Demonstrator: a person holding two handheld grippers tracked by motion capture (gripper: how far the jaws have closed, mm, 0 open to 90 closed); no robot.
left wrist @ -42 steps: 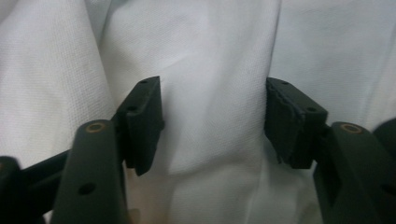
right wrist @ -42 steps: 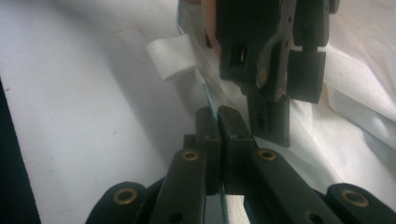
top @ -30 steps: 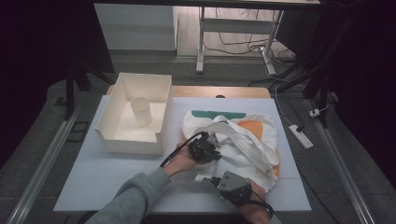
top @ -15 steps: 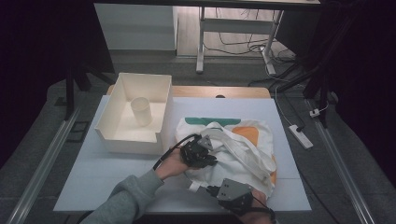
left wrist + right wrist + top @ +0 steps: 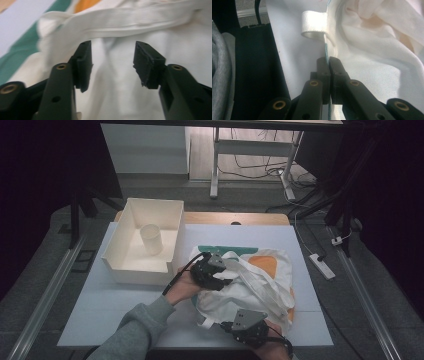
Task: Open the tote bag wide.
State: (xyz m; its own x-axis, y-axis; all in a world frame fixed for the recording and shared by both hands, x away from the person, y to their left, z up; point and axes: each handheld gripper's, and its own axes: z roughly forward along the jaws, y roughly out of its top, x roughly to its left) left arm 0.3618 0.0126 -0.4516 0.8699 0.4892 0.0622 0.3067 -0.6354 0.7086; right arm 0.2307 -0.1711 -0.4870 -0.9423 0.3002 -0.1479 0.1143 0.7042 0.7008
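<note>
presently a white cloth bag (image 5: pixel 250 280) with green and orange patches lies crumpled on the bench (image 5: pixel 125 315), toward its right half and just beside an open white box (image 5: pixel 120 255) that holds a small white cup (image 5: pixel 151 239). the left tongs (image 5: pixel 220 275) sit over the bag's left portion, near the box wall. in the left gripper view the left tongs (image 5: pixel 112 62) stand partly open, the jaws having just been opening; white fabric and a flat strap (image 5: pixel 140 20) lie beyond the pads, and nothing is pressed between them. the right tongs (image 5: pixel 235 327) rest at the bag's near edge, close to the front of the bench. in the right gripper view the right tongs (image 5: pixel 328 62) are closed tight on the hem of the bag (image 5: pixel 372 55), with a thin bluish thread running up from between the pads. a short white loop (image 5: pixel 313 25) of webbing lies on the bench surface just beyond the pinch point. a grey sleeve (image 5: pixel 135 332) covers the left forearm.
</note>
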